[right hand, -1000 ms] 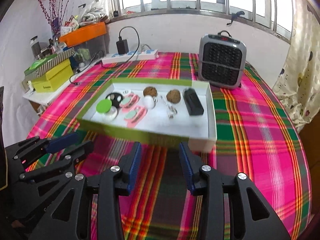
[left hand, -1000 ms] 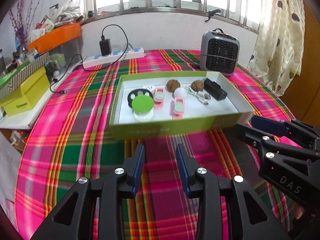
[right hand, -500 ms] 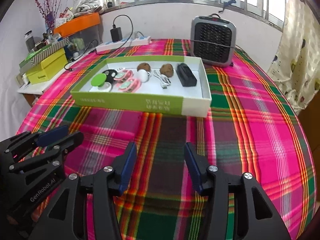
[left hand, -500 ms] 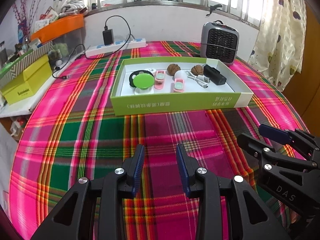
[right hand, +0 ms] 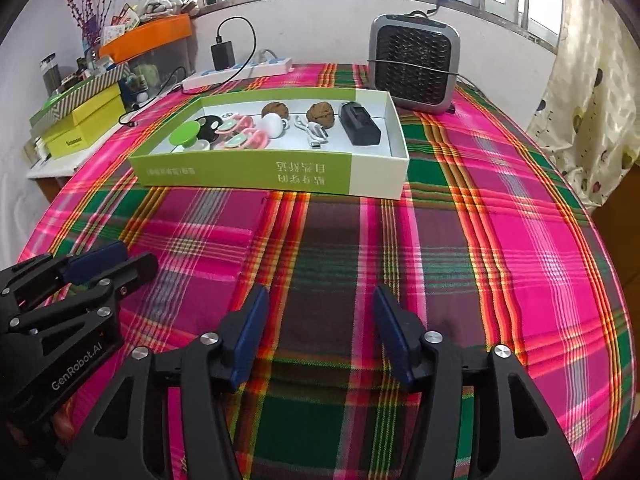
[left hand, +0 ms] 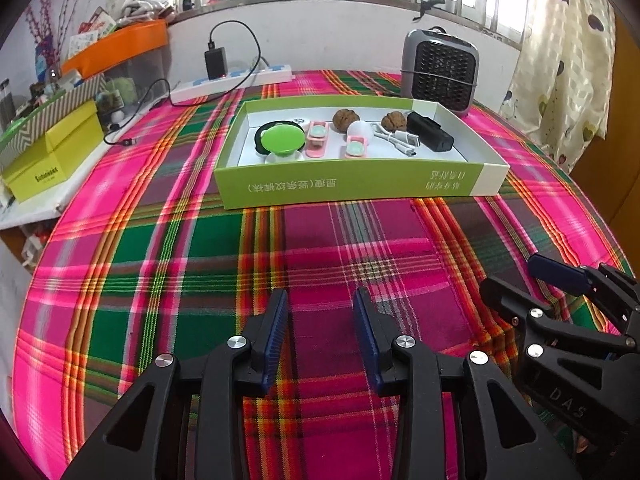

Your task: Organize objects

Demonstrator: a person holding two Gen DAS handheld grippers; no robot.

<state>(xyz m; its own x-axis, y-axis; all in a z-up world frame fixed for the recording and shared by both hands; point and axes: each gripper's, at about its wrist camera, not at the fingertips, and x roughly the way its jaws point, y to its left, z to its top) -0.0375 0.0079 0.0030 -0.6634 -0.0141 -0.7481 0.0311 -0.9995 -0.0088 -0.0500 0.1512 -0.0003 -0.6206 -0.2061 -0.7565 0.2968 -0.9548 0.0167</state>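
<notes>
A green and white cardboard box (left hand: 352,186) (right hand: 256,172) lies on the plaid tablecloth. Inside it are a green round lid (left hand: 280,140) (right hand: 184,135), pink cases (left hand: 317,142) (right hand: 244,140), two walnuts (left hand: 346,120) (right hand: 322,114), a white cable (left hand: 394,138) (right hand: 312,130) and a black block (left hand: 430,136) (right hand: 359,123). My left gripper (left hand: 322,310) hangs over bare cloth well in front of the box, jaws opening, nothing between them. My right gripper (right hand: 320,306) is beside it, jaws opening wider, also empty.
A grey fan heater (left hand: 440,70) (right hand: 414,68) stands behind the box at the right. A power strip with a charger (left hand: 232,80) (right hand: 236,70) lies at the back. Yellow and striped boxes (left hand: 48,152) sit on a shelf to the left. A curtain (right hand: 592,112) hangs at the right.
Both grippers have pulled back from the box and sunk a little, so more cloth shows in front of it. The right gripper's jaws have spread clearly wider; the left's slightly.
</notes>
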